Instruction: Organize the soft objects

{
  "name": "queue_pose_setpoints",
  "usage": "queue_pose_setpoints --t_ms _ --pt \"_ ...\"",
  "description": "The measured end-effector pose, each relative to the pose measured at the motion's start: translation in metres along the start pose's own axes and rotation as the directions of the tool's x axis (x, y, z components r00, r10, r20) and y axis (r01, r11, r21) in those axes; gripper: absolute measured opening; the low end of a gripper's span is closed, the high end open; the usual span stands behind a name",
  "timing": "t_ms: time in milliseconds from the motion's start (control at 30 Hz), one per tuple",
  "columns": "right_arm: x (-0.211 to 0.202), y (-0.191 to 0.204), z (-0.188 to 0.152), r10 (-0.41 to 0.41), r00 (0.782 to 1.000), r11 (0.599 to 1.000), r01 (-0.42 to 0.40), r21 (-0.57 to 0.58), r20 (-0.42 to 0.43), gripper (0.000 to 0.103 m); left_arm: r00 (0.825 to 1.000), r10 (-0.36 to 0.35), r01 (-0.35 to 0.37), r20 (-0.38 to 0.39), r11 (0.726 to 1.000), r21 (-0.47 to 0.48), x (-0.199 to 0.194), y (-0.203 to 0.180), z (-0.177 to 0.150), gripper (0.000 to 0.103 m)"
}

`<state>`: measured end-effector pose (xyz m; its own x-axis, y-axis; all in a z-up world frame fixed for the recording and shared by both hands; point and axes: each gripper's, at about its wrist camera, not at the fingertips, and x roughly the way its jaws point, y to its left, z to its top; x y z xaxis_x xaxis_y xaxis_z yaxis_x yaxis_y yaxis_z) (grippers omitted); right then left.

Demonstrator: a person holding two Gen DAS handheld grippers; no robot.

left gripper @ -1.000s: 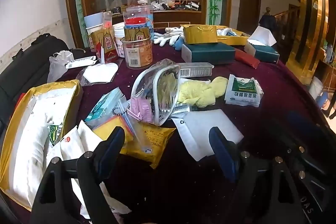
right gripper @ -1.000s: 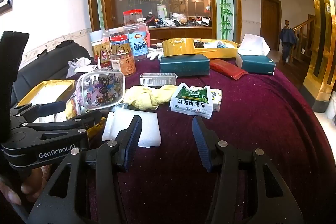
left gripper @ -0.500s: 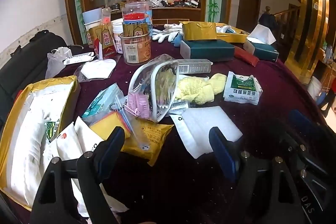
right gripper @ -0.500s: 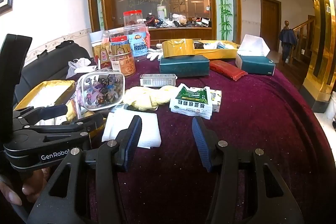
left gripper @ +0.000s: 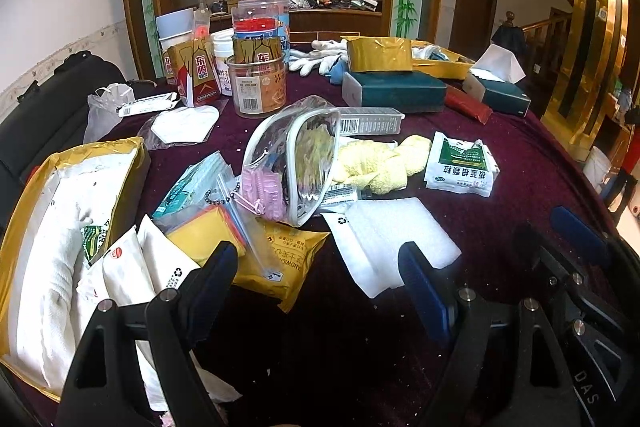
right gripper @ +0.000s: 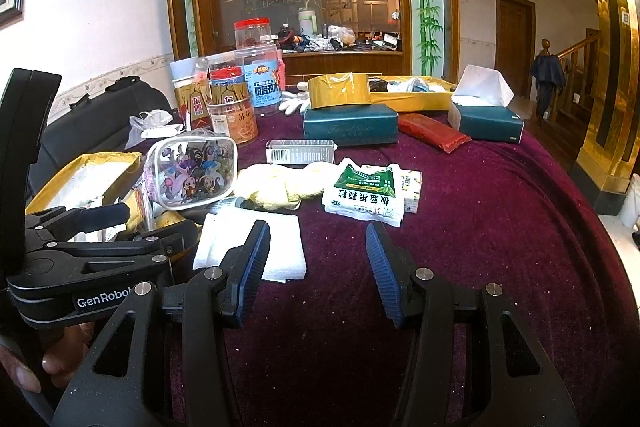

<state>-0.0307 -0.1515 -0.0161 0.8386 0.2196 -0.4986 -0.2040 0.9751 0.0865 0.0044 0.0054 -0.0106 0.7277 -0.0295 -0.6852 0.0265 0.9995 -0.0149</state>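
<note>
My left gripper [left gripper: 316, 267] is open over the dark red tablecloth [left gripper: 520, 155], with nothing between its fingers. Just ahead of it lie a yellow packet [left gripper: 280, 259], a white foam pad [left gripper: 392, 239] and a clear zip pouch [left gripper: 296, 155] standing on edge. A yellow towel [left gripper: 376, 163] lies bunched behind the pouch, beside a green-and-white sachet [left gripper: 460, 163]. My right gripper [right gripper: 316, 239] is also open and empty, low over the cloth. The white pad [right gripper: 256, 243] is by its left finger, the sachet [right gripper: 364, 191] and the towel [right gripper: 276, 183] ahead.
A gold tray [left gripper: 24, 211] holding white cloth sits at the left edge. Jars [left gripper: 260, 83], teal tissue boxes [left gripper: 396, 91], white gloves [left gripper: 316, 59] and a second gold tray [right gripper: 420, 99] crowd the back. The left tool's black frame [right gripper: 80, 267] and a hand [right gripper: 52, 363] are beside my right gripper.
</note>
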Motion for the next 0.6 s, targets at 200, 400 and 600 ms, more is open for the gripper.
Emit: queue_pose_setpoints --t_ms 200,400,600 --pt "0.0009 -0.0007 -0.0004 -0.001 1.000 1.000 0.001 0.000 -0.001 0.050 1.000 -0.005 0.004 -0.006 1.000 -0.003 0.0000 0.0017 -0.0013 0.083" --pt "0.0006 -0.0006 -0.0008 -0.002 1.000 1.000 0.002 0.000 -0.003 0.050 1.000 -0.003 0.003 -0.009 1.000 -0.005 0.0001 0.0035 -0.0013 0.083" --pt "0.0006 -0.0005 -0.0007 -0.001 1.000 1.000 0.001 0.000 -0.003 0.050 1.000 -0.008 0.007 -0.013 1.000 -0.006 0.0008 0.0051 -0.0018 0.083"
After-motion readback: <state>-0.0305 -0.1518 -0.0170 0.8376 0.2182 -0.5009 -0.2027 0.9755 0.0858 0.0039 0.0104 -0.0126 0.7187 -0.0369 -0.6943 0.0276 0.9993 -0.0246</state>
